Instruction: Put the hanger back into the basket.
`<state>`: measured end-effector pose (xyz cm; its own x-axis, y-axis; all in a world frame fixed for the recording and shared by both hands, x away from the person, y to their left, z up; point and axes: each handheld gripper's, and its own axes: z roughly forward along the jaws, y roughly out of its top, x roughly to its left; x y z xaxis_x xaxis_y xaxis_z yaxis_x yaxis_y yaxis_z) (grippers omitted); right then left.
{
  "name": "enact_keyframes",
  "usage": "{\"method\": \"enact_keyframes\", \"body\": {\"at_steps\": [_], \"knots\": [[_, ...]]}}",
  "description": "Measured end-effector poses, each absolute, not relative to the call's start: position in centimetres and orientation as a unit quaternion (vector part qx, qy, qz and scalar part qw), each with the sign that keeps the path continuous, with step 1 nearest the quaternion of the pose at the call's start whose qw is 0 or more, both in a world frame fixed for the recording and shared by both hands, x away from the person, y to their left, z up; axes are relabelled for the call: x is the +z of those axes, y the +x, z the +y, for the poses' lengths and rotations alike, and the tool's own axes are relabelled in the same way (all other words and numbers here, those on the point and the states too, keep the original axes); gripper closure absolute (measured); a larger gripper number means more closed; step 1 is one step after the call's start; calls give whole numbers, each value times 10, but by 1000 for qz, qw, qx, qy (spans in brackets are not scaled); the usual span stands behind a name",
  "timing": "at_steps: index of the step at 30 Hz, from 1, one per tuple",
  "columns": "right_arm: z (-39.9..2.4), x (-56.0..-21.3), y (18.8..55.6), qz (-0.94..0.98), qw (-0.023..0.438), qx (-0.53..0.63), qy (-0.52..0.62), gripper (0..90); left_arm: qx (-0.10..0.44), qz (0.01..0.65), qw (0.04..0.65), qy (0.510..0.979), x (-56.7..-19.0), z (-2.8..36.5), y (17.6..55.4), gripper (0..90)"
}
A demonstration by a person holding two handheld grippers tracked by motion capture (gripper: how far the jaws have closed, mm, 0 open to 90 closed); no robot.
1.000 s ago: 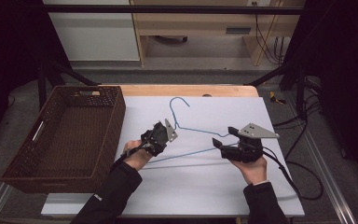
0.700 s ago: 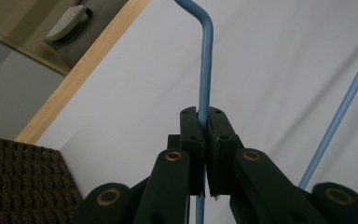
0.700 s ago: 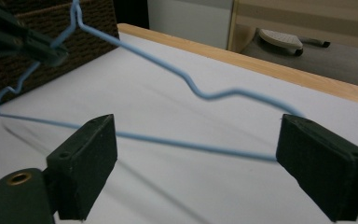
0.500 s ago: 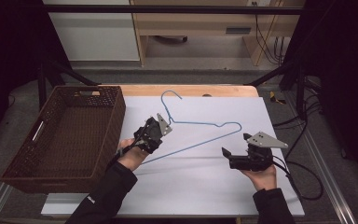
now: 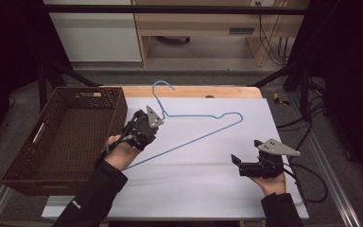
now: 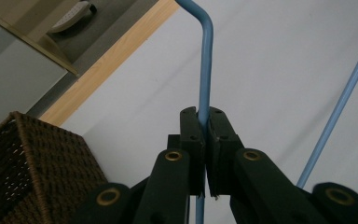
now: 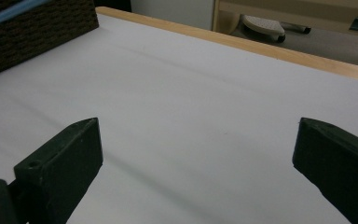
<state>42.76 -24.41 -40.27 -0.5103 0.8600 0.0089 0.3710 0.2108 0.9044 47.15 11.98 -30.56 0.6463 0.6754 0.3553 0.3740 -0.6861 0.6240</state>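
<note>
Hanger (image 5: 196, 130) now hangs from the left gripper (image 5: 144, 126) alone, jaws clamped on its wire. Right gripper (image 5: 246, 165) has let go and drawn back, jaws wide apart; the basket (image 5: 52, 137) likely comes next.

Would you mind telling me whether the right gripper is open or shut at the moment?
Open. In the right gripper view the right gripper has its two black jaws standing far apart with only bare white table cover between them.

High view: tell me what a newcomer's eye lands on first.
The blue wire hanger stands out against the white table, pinched near its neck by the left tongs. The brown wicker basket sits at the left edge, and the right tongs hang open at lower right.
</note>
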Motion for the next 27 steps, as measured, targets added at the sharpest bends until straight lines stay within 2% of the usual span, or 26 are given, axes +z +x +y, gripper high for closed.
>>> {"method": "enact_keyframes", "body": {"at_steps": [14, 27], "knots": [[-248, -405, 427, 733, 256, 467, 422, 13, 320, 320, 273, 849, -259, 158, 461, 867], [-249, -404, 426, 731, 257, 469, 424, 13, 343, 352, 260, 831, -240, 201, 468, 867]]}}
